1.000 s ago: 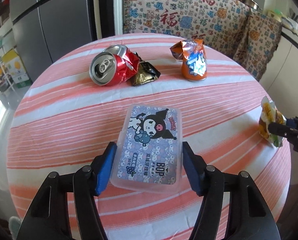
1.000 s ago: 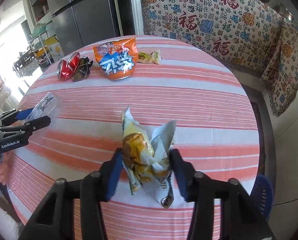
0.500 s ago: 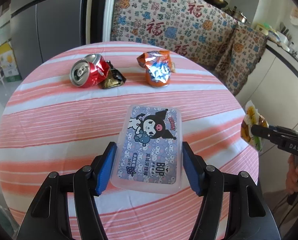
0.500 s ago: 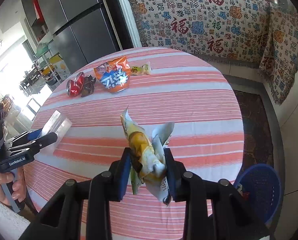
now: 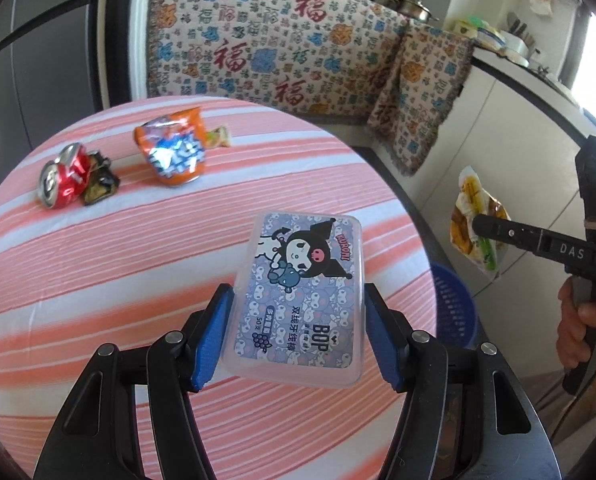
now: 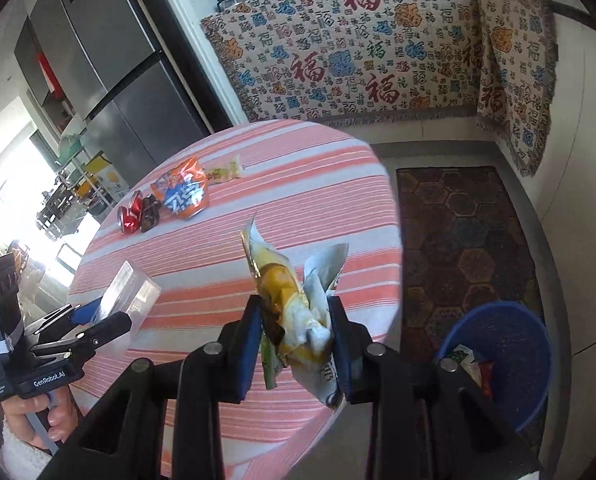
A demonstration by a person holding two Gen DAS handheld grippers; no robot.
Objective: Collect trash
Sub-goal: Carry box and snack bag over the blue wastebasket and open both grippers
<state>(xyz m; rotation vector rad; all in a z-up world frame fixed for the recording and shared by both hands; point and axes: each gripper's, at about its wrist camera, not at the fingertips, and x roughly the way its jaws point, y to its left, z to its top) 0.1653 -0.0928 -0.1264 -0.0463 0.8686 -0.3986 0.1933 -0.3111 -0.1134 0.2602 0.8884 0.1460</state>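
My left gripper is shut on a clear plastic box with a cartoon label and holds it above the round striped table. The box also shows in the right wrist view. My right gripper is shut on a crumpled yellow and white wrapper, held in the air past the table's right edge. The wrapper also shows in the left wrist view. A blue trash basket stands on the floor below the right gripper, with some wrappers inside.
On the far side of the table lie a crushed red can, a dark wrapper, an orange snack bag and a small yellow packet. A patterned cloth covers the counter behind. A dark rug lies by the basket.
Both grippers have lifted their loads off the table and swung to the right, toward the blue basket. The right gripper's jaws closed tighter on the wrapper.
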